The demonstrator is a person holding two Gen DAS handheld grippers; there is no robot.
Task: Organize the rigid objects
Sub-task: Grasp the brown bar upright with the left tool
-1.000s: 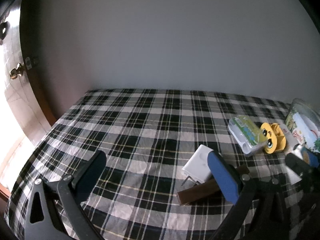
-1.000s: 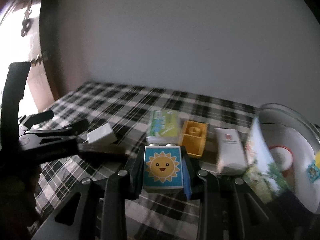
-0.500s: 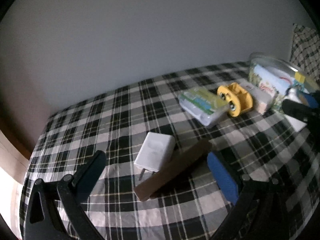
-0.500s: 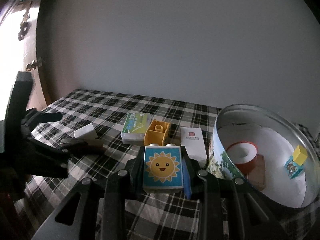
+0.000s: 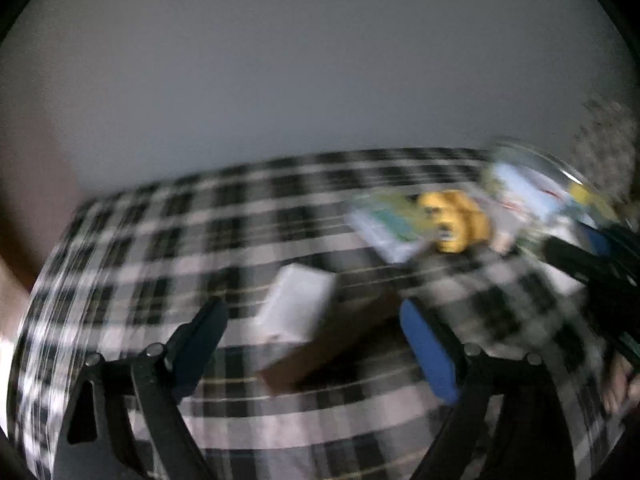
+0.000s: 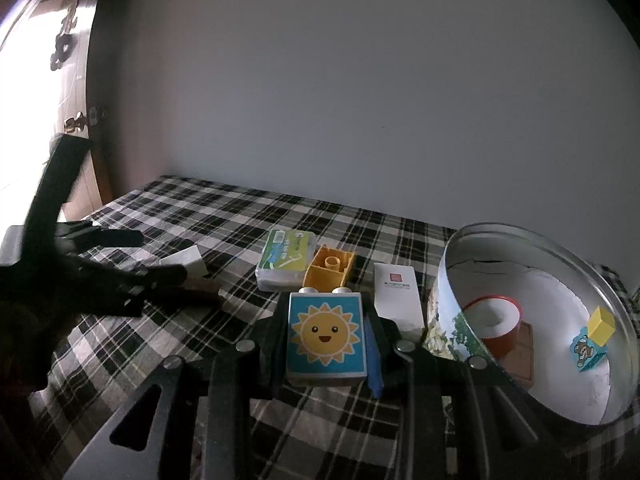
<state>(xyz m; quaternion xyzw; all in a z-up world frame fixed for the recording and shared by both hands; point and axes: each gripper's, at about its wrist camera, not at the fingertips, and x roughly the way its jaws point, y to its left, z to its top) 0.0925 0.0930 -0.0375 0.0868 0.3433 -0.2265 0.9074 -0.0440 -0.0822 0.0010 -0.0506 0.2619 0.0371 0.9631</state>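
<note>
R gripper (image 6: 326, 340): clamped on sun block (image 6: 326, 338), prob. bound for tin (image 6: 448, 280).
L gripper (image 5: 312, 344): jaws wide, empty, straddling wood strip (image 5: 332, 344) — likely next pick.

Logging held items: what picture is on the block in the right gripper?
A smiling yellow sun on blue, on the block; right wrist view.

Dim room, left view motion-blurred, daylight glare far left
</note>
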